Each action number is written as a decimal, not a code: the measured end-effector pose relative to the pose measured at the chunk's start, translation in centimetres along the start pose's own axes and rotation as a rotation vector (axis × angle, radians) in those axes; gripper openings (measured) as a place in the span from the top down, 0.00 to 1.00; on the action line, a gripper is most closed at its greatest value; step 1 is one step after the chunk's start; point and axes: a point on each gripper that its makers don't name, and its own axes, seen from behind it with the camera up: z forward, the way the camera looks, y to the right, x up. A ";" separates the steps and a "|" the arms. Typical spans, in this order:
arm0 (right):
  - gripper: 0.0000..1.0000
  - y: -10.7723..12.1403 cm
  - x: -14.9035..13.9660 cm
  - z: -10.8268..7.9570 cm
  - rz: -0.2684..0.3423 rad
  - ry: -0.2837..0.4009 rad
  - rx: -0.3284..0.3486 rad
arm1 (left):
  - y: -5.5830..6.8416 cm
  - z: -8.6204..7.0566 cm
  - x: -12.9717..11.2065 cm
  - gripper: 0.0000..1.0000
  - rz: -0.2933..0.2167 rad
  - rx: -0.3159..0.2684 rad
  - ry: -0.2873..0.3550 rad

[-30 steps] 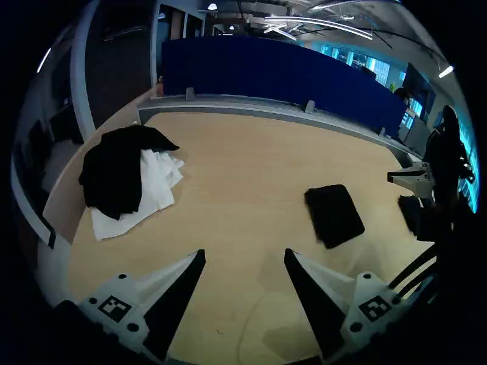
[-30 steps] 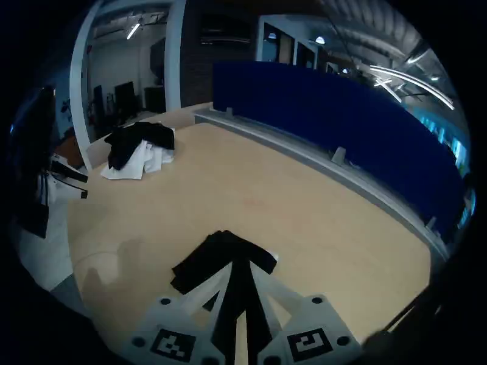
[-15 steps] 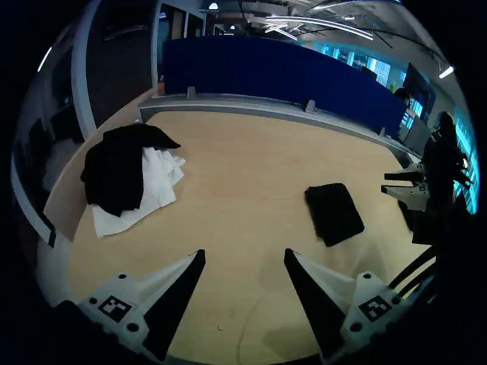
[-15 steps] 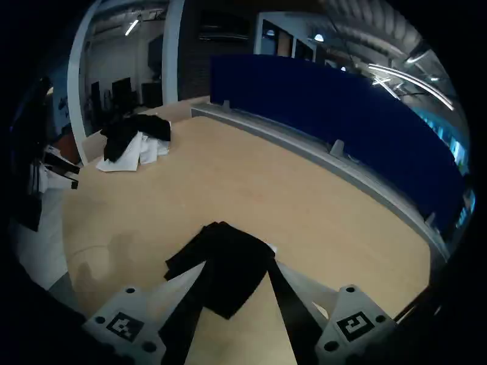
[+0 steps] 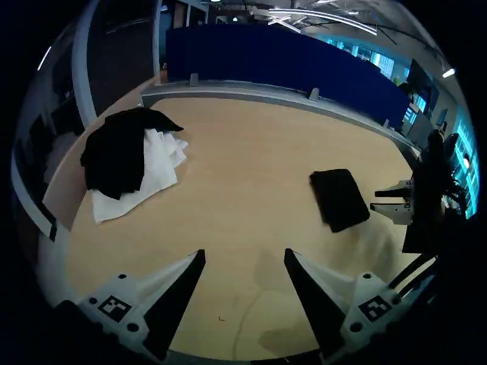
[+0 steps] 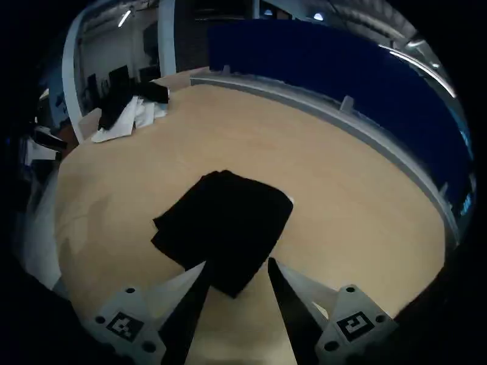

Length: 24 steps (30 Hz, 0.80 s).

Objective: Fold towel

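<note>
Two tongs hang over a wooden table (image 5: pixel 243 140); the black towel (image 6: pixel 225 216) lies folded flat, well apart from a heap of cloths (image 5: pixel 125 161); right tongs (image 6: pixel 237 263) gape wide at its near edge, gripping nothing; left tongs (image 5: pixel 243 252) gape wide over bare wood; lifting straight up would likely spare the fold.

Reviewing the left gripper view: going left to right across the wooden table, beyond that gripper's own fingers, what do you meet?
A heap of black and white cloths → folded black rectangular towel → white two-fingered right gripper, held at the table's right edge.
</note>
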 end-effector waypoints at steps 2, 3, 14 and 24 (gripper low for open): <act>0.32 0.0 -1.3 0.5 0.000 -0.024 0.001 | 0.0 0.1 -0.3 0.04 -0.001 0.000 -0.007; 0.32 -0.1 -1.8 0.7 0.001 -0.034 0.002 | 0.0 0.2 -0.5 0.04 -0.002 0.000 -0.009; 0.33 0.1 -3.6 1.5 -0.013 -0.080 0.014 | 0.1 0.6 -0.1 0.04 -0.006 -0.003 -0.014; 0.52 0.2 -4.3 1.6 -0.020 -0.099 0.017 | 0.3 0.6 0.4 0.04 -0.003 -0.005 -0.013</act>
